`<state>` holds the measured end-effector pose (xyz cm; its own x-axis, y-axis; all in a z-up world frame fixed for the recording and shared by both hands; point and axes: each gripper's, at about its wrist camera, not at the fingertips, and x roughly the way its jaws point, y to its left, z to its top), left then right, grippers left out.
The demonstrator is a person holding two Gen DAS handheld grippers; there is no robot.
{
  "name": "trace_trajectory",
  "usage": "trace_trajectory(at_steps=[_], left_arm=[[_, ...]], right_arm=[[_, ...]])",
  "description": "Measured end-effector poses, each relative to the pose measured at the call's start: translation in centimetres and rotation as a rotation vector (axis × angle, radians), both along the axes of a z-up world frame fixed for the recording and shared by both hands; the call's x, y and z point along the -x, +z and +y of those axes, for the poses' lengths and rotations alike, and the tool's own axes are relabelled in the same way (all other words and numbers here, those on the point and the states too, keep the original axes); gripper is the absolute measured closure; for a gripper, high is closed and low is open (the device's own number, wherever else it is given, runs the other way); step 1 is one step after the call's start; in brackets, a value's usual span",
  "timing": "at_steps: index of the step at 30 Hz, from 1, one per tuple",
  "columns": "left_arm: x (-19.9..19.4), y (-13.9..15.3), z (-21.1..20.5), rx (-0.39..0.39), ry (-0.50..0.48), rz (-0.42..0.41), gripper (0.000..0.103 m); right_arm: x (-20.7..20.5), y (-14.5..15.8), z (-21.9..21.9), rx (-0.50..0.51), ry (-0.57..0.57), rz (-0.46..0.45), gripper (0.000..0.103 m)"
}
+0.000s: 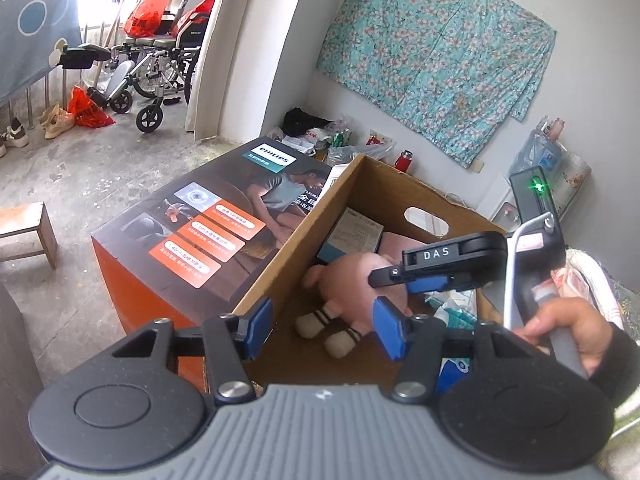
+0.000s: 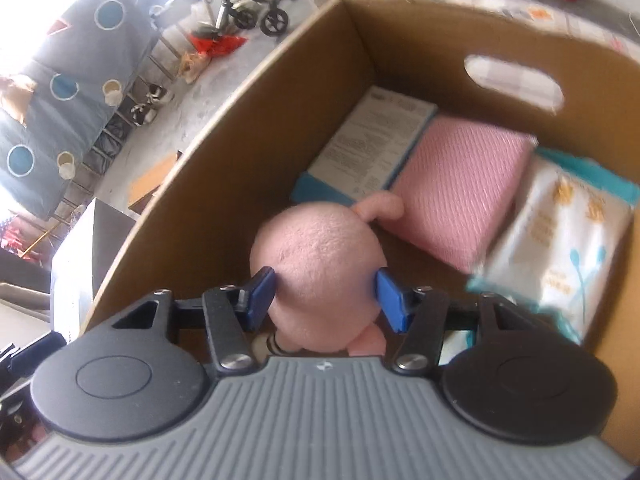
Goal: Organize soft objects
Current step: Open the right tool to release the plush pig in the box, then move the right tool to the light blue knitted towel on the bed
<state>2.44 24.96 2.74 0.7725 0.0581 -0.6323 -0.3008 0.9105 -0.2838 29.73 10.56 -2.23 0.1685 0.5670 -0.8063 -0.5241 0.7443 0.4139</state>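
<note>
Sitting between right tongs (image 2: 326, 300), pink plush toy (image 2: 320, 276), inside cardboard box (image 2: 224, 184)

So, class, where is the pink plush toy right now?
The pink plush toy is inside the cardboard box, between the right gripper fingers. In the right wrist view it sits near the box's left wall, just in front of the pink pad.

In my box (image 2: 248, 128), the plush (image 2: 316, 268) lies nearest me, with the booklet (image 2: 372, 144), pad (image 2: 460, 188) and pack (image 2: 560, 248) behind it.
</note>
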Motion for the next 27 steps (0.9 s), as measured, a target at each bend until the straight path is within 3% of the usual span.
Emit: trace_trajectory(at_steps=[4, 7, 15, 17, 20, 22, 27], left_arm=[[0.0, 0.0, 0.0, 0.009, 0.000, -0.001, 0.046], [-0.1, -0.1, -0.3, 0.011, -0.006, 0.002, 0.046], [0.1, 0.6, -1.4, -0.004, -0.027, -0.019, 0.039], [0.1, 0.8, -1.6, -0.011, -0.028, -0.023, 0.039], [0.3, 0.9, -1.9, -0.003, -0.025, -0.028, 0.039], [0.4, 0.8, -2.1, 0.000, -0.022, -0.026, 0.039], [1.1, 1.2, -2.4, -0.008, -0.022, -0.027, 0.039]], right_arm=[[-0.1, -1.1, 0.4, -0.052, 0.048, 0.067, 0.051], [0.1, -1.3, 0.5, -0.073, 0.059, 0.063, 0.050], [0.0, -0.5, -1.6, -0.127, -0.006, 0.110, 0.047], [0.7, 0.4, -1.8, -0.085, 0.016, 0.063, 0.046], [1.6, 0.8, -1.5, 0.064, 0.062, 0.004, 0.043], [1.5, -0.3, -1.3, 0.158, 0.062, 0.039, 0.043], [1.0, -1.3, -2.2, 0.171, 0.051, 0.122, 0.047]])
